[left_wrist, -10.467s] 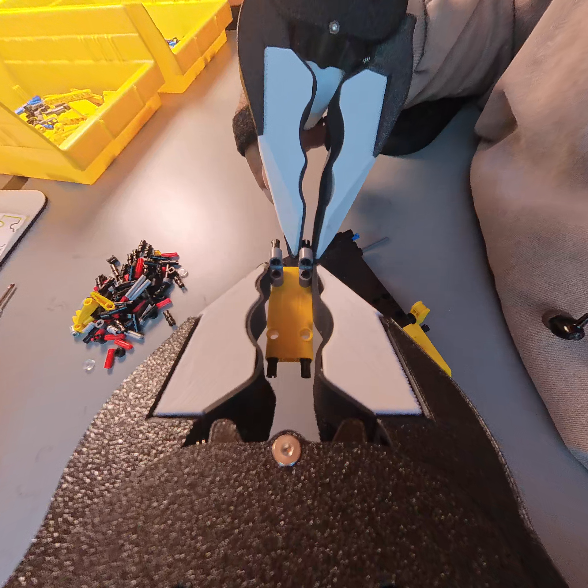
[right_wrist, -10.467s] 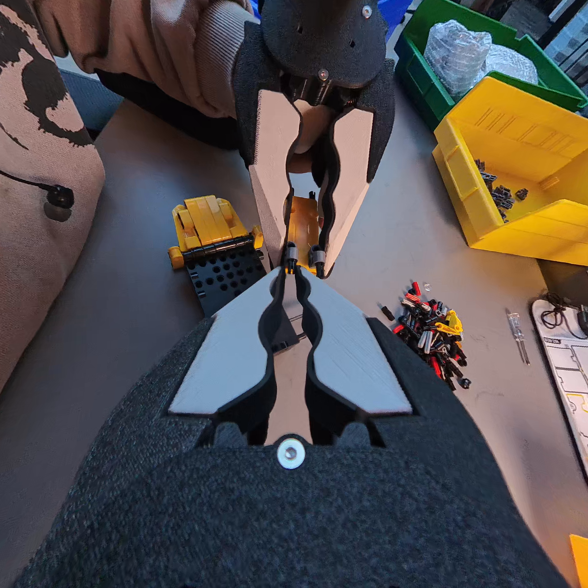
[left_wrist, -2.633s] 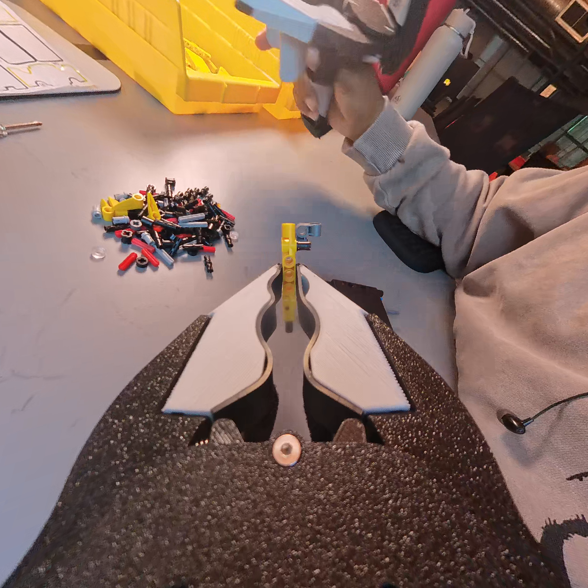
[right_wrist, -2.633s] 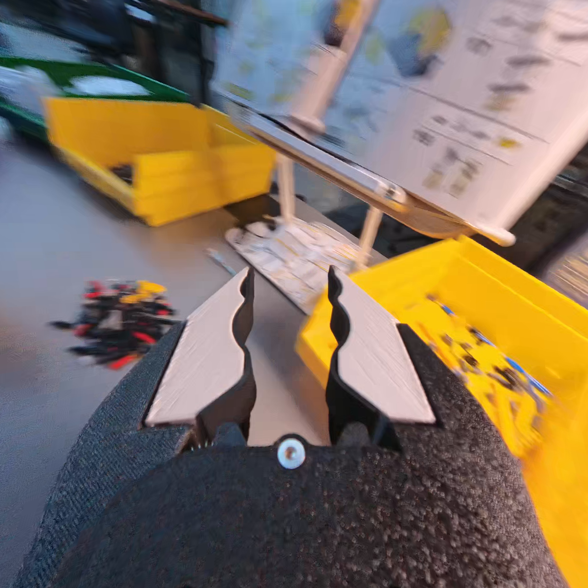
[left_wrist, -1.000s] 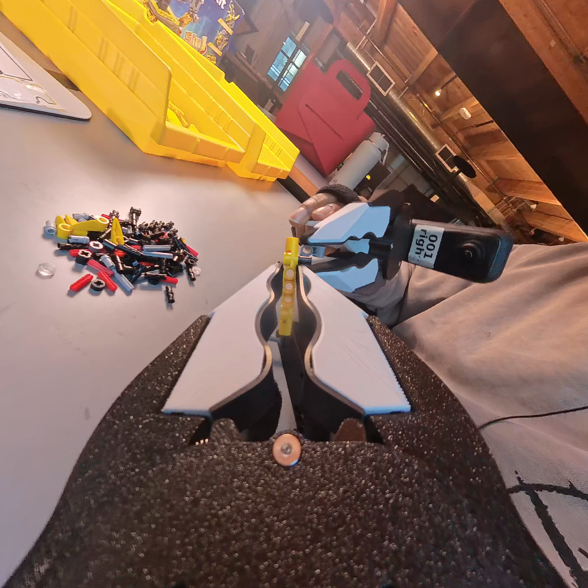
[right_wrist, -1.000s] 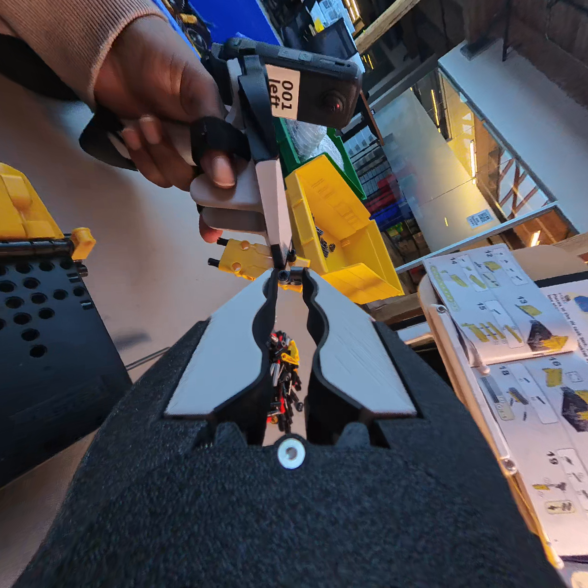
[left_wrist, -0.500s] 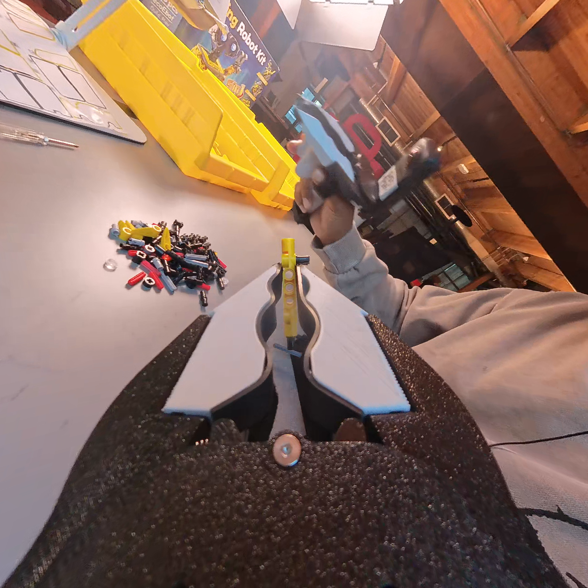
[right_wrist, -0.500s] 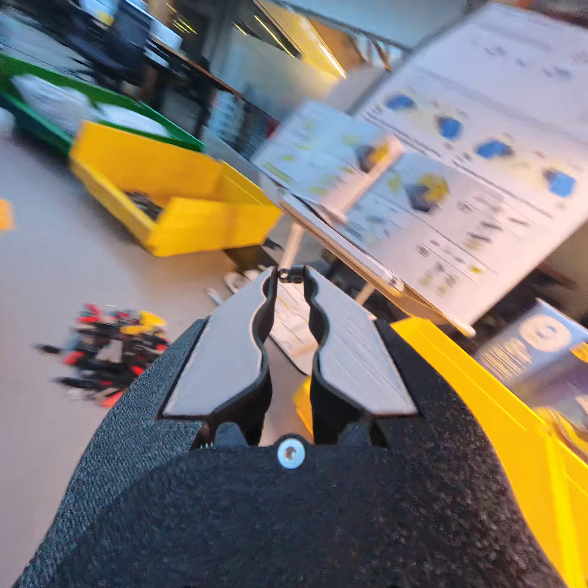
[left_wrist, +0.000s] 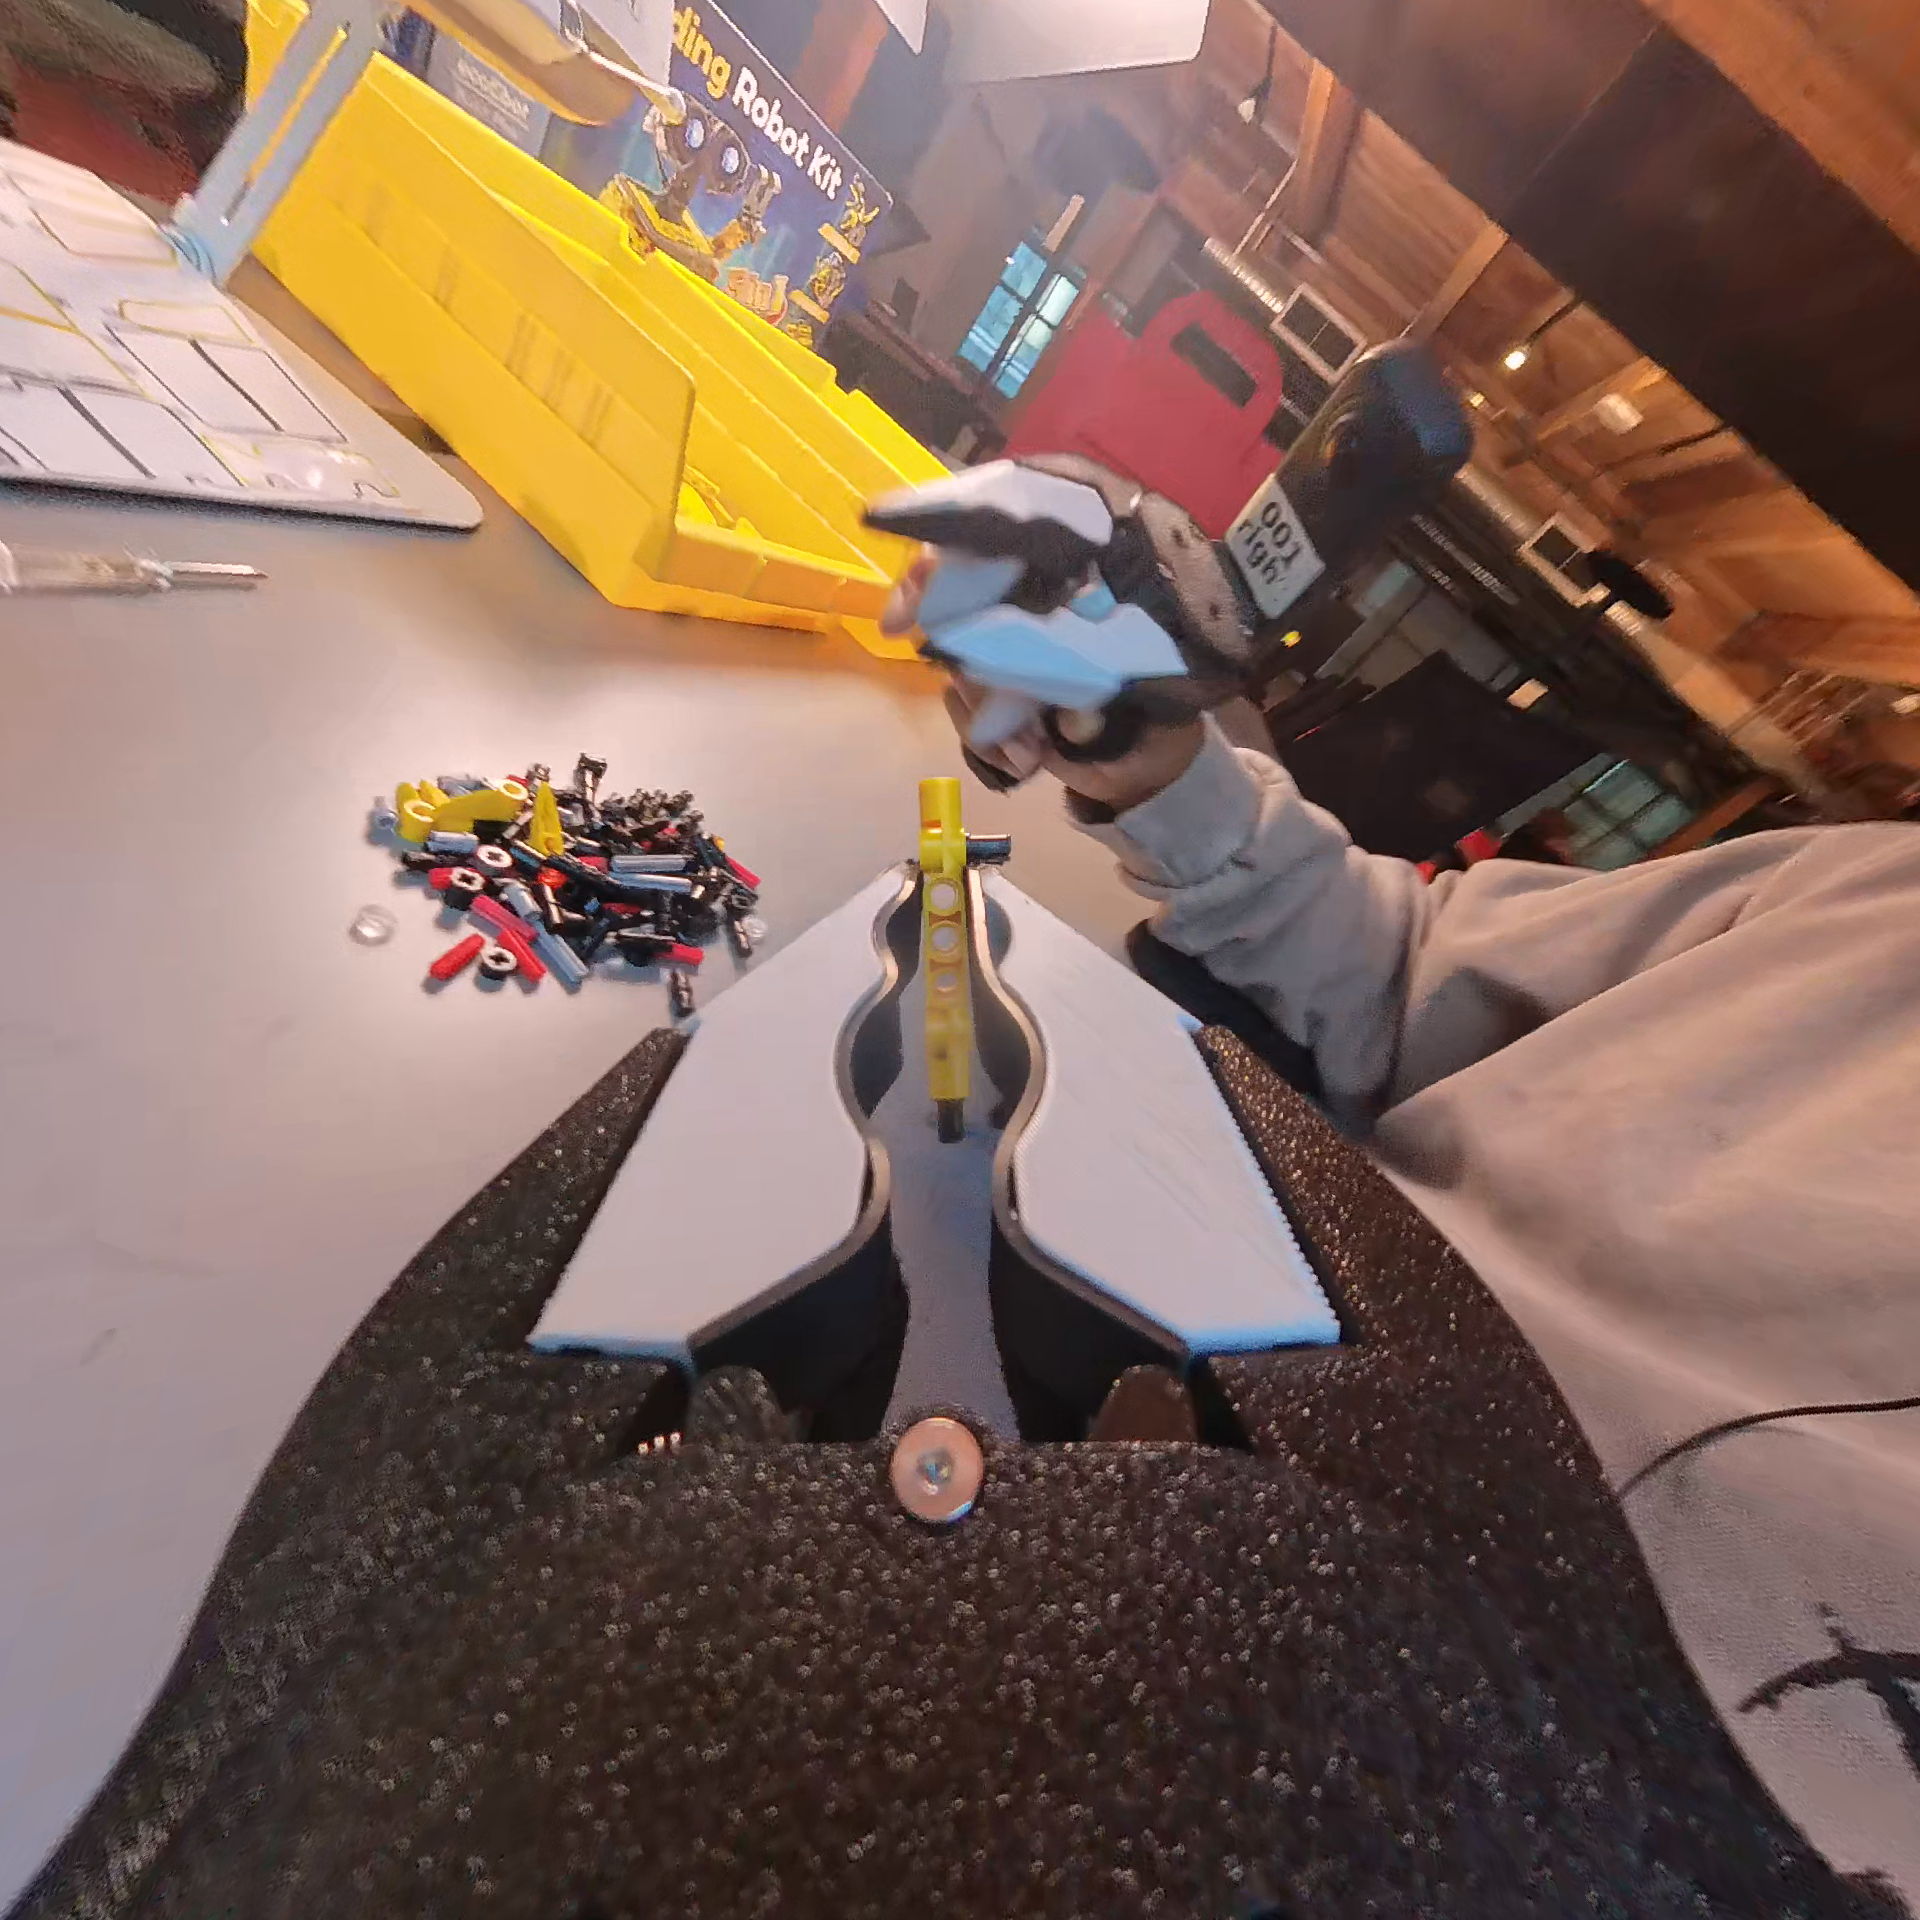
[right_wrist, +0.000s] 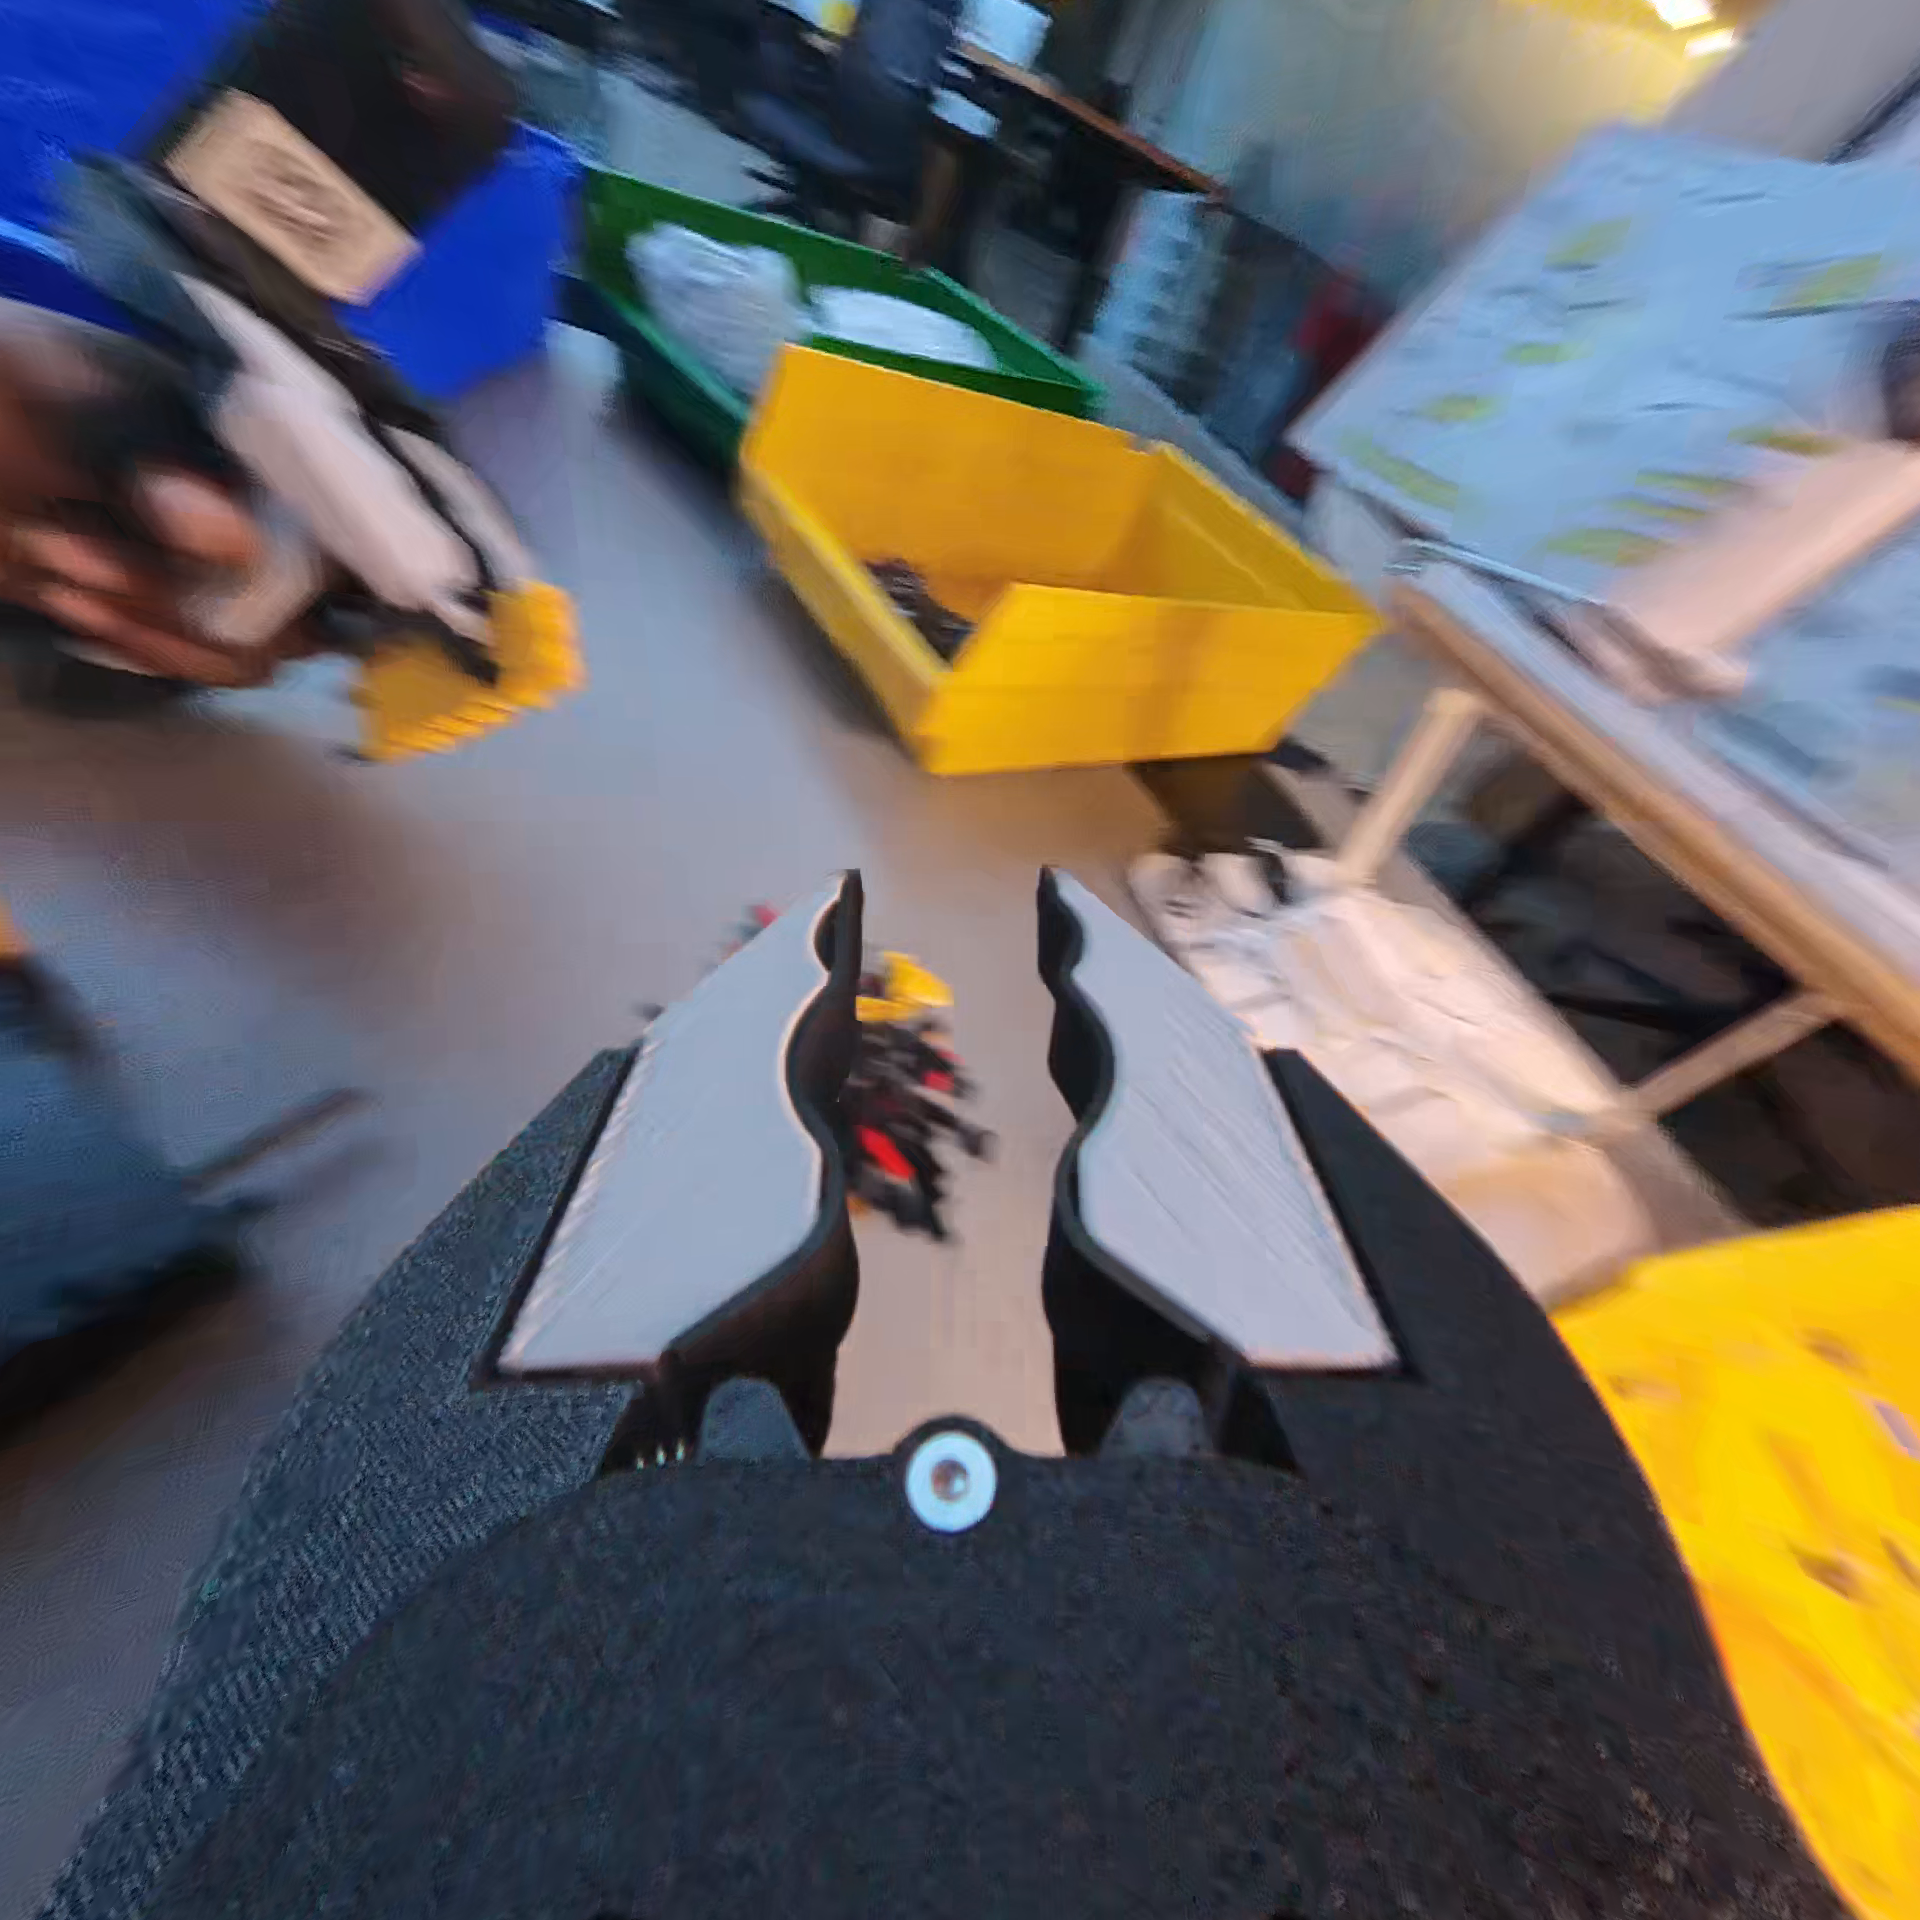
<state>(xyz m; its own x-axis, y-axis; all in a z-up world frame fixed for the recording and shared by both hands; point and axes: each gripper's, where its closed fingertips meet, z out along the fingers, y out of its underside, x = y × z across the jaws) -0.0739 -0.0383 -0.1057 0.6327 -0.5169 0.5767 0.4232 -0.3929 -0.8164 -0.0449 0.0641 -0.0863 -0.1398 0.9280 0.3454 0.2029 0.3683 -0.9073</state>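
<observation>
My left gripper (left_wrist: 943, 883) is shut on a yellow toy-brick panel (left_wrist: 943, 956), seen edge-on, with a black pin (left_wrist: 987, 847) sticking out to the right near its top. It is held above the grey table. It also shows blurred in the right wrist view (right_wrist: 468, 665), held by the other gripper at upper left. My right gripper (right_wrist: 948, 894) is open and empty above a pile of small black, red and yellow pins (right_wrist: 904, 1081). In the left wrist view the right gripper (left_wrist: 997, 582) hovers above and beyond the panel, jaws apart. The pile (left_wrist: 566, 873) lies left of my left gripper.
Yellow bins (left_wrist: 582, 384) stand at the back, with a printed box behind them. A white sheet (left_wrist: 156, 416) and a small screwdriver (left_wrist: 114, 569) lie at far left. In the right wrist view: a yellow bin (right_wrist: 1049, 582), a green bin (right_wrist: 831, 281), an instruction booklet on a stand (right_wrist: 1621, 343), another yellow bin (right_wrist: 1766, 1507). The grippers' ends are close to 12 centimeters from one another. The small screwdriver (left_wrist: 114, 569) is about 20 centimeters from my right fingertips.
My right gripper pulled a small grey connector off the panel's pin, swung away, and is now open and empty over the pile. My left gripper still holds the panel.
</observation>
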